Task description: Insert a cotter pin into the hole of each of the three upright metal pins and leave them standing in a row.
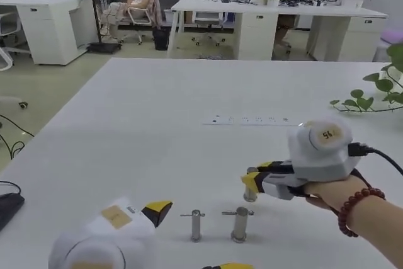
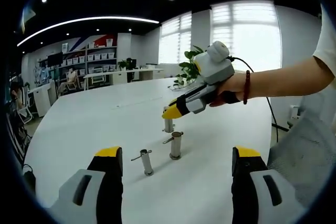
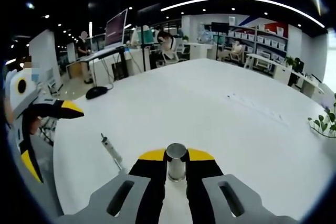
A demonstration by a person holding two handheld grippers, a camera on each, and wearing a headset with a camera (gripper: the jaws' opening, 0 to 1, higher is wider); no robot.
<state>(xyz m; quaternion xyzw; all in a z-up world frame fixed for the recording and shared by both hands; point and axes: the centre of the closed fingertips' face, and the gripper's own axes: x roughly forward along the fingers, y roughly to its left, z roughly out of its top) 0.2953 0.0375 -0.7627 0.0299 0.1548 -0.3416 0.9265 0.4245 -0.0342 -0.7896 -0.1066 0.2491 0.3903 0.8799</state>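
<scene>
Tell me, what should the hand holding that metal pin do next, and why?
Probably slide the third pin, clamped in the right gripper, into line with the middle pin and left pin, which already carry cotter pins; it stands behind their row. Whether it has its own cotter pin, I cannot tell.

shiny metal pins (image 1: 239, 223), matt white table (image 1: 157, 124)

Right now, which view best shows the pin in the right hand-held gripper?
Right gripper view: the pin sits close, centred in the right hand-held gripper. Head view: that gripper's tip half hides the pin. Left gripper view: the pin is small, lower part showing.
</scene>
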